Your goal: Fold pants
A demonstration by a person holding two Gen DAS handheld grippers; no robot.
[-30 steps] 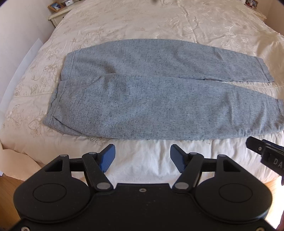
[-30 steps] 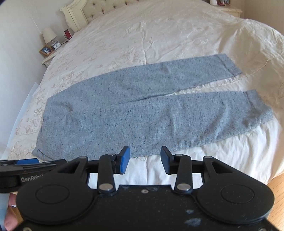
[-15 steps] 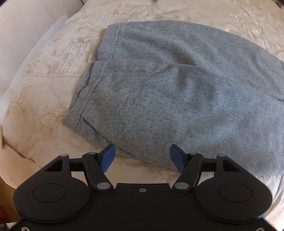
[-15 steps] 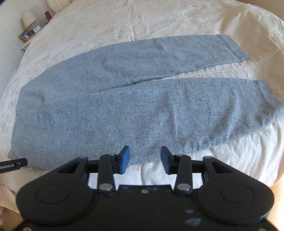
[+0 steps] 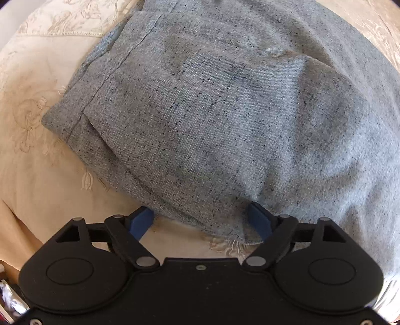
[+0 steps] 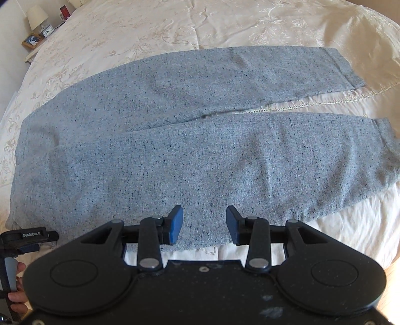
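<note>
Grey speckled pants [image 6: 200, 150] lie flat across the cream bedspread [image 6: 200, 25], waistband at the left, both legs running right. In the left wrist view the pants [image 5: 225, 112] fill the frame, with the waistband corner [image 5: 75, 120] at the left. My left gripper [image 5: 202, 220] is open, and the near hem of the pants at the waist end lies between its blue fingers. My right gripper [image 6: 203, 225] is open, and its fingers straddle the near edge of the near leg around mid-length. The left gripper also shows in the right wrist view [image 6: 27, 237].
A nightstand with a lamp [image 6: 37, 17], a clock and a photo frame [image 6: 31, 41] stands at the far left of the bed. The bed's front edge drops to a wooden floor [image 6: 392, 270] at the right.
Both grippers have moved forward and down onto the near edge of the pants. The left gripper has closed in on the waist end, the right on the near leg. Both have stayed open.
</note>
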